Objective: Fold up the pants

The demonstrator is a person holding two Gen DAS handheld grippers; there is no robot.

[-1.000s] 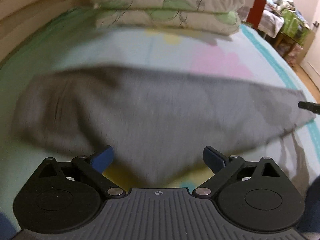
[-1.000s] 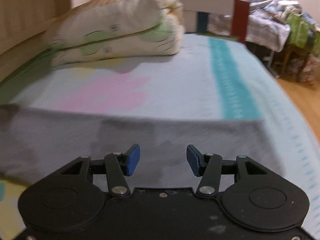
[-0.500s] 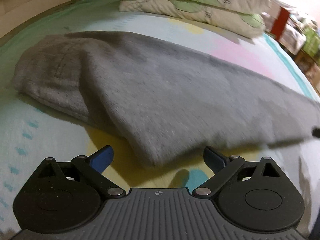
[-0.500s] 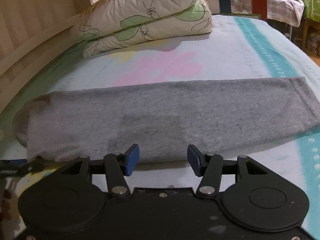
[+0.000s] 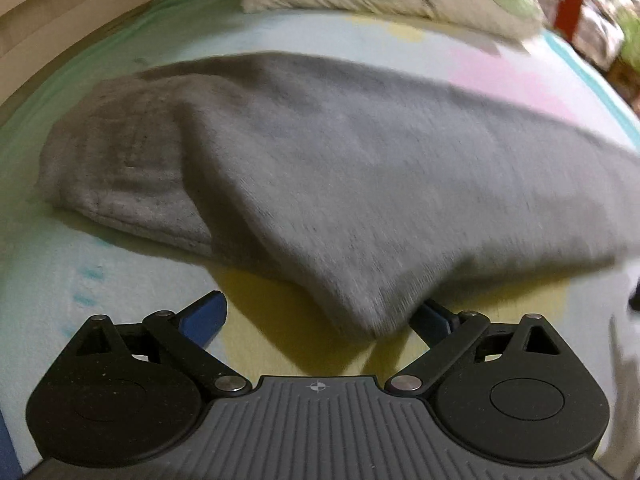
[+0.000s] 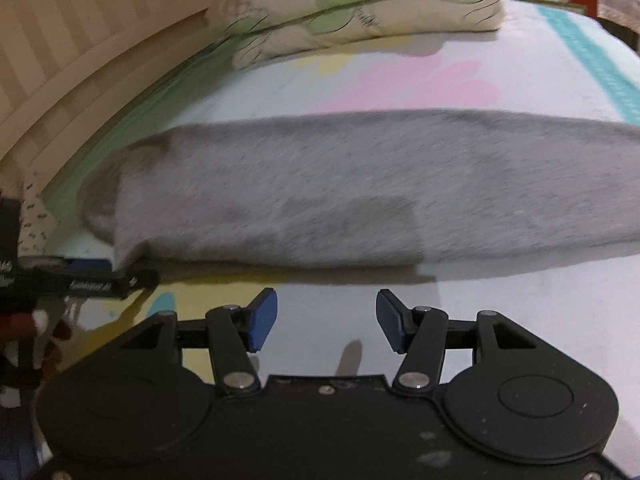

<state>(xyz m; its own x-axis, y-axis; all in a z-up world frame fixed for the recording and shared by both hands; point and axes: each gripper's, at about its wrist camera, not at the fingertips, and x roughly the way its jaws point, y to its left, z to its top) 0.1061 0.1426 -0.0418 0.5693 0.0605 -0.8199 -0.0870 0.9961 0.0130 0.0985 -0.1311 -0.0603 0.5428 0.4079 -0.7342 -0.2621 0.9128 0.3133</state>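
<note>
since the grey pants (image 5: 360,168) lie flat on the pastel bedsheet (image 6: 500,320) as one long band, leg stacked on leg, the lengthwise fold looks done and the crosswise folds are what i judge to be left. the left gripper (image 5: 320,316) sits at the near corner of the cloth by the waist end, jaws spread wide with the corner draping between them and nothing pinched, while the right gripper (image 6: 326,320) hovers just short of the pants' near edge, jaws apart and empty. two stacked pillows (image 6: 360,12) rest well beyond the garment.
</note>
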